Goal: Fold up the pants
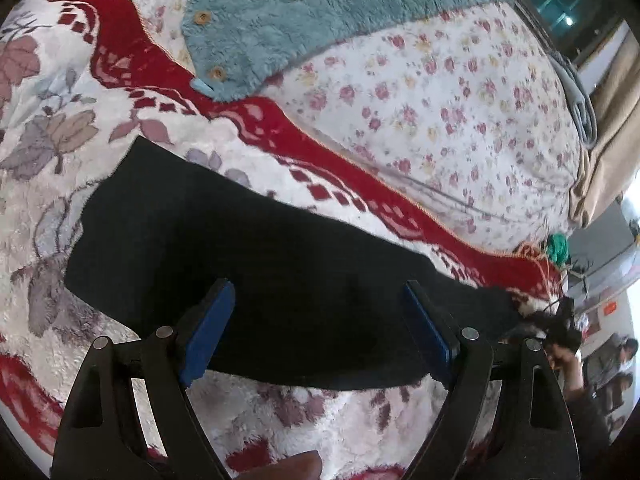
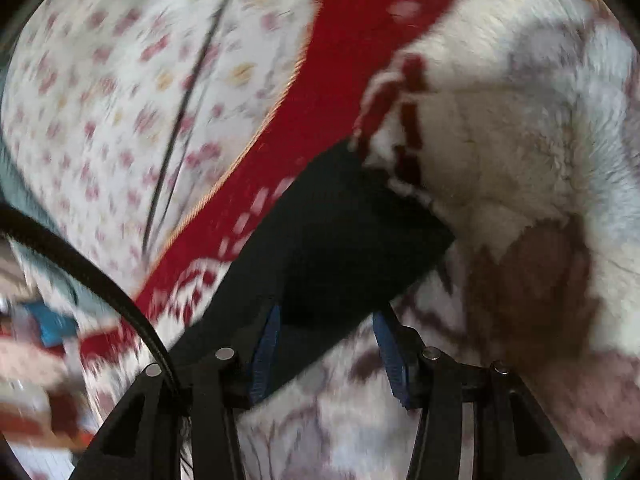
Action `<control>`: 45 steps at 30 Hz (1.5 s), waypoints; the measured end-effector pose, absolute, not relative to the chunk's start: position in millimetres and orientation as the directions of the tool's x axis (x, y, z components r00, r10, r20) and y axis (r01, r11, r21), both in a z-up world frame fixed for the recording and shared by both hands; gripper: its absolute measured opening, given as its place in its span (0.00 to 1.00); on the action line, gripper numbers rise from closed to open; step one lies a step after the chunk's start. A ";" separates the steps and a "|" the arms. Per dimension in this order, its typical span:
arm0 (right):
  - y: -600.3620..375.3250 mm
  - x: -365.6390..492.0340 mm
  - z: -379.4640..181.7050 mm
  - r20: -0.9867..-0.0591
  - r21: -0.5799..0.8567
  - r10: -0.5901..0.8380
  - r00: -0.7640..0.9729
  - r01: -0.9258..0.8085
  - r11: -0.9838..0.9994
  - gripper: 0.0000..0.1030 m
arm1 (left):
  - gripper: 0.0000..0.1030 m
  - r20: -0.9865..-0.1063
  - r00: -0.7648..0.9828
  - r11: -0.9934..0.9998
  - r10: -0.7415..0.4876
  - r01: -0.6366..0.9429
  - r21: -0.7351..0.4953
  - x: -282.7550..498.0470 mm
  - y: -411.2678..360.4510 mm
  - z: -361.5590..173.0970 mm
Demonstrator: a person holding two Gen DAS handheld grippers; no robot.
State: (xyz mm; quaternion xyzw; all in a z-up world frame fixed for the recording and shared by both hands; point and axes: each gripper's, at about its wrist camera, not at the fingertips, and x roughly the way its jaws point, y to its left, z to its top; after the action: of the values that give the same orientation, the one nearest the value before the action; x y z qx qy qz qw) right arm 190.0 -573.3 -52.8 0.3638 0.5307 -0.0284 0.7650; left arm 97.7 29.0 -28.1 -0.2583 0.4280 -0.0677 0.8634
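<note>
Fingers (image 1: 208, 332) of the left gripper (image 1: 320, 328) are spread wide, gripping nothing, above the black pants (image 1: 248, 264) laid on the blanket (image 1: 48, 216) — the right gripper (image 2: 326, 340) is parted too, pants (image 2: 340, 240) between its pads, unpinched.

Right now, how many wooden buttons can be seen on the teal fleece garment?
2. One wooden button sits near the upper left edge of the teal fleece garment; the other lies lower along that edge, by the corner. Folds may hide more.
</note>
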 end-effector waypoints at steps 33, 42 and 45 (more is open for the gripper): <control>-580.7 269.5 13.7 -0.718 0.582 0.286 0.634 0.321 0.747 0.04 | 0.82 -0.603 0.509 0.678 -0.615 -0.049 -0.733 81.0 0.9 -58.2; -578.1 256.7 -4.7 -0.730 0.581 0.305 0.611 0.320 0.749 0.04 | 0.82 -0.620 0.505 0.696 -0.600 -0.052 -0.716 85.5 -11.2 -66.2; -579.0 255.6 -3.2 -0.728 0.582 0.307 0.612 0.316 0.749 0.04 | 0.82 -0.567 0.518 0.598 -0.641 -0.127 -0.792 100.6 4.3 -76.7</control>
State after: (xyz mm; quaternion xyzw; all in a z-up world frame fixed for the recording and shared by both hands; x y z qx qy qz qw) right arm 255.6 -579.0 -3.2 0.3540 0.4403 -0.0026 0.8251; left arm 100.6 4.3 -76.7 -0.4159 0.4616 -0.1678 0.7654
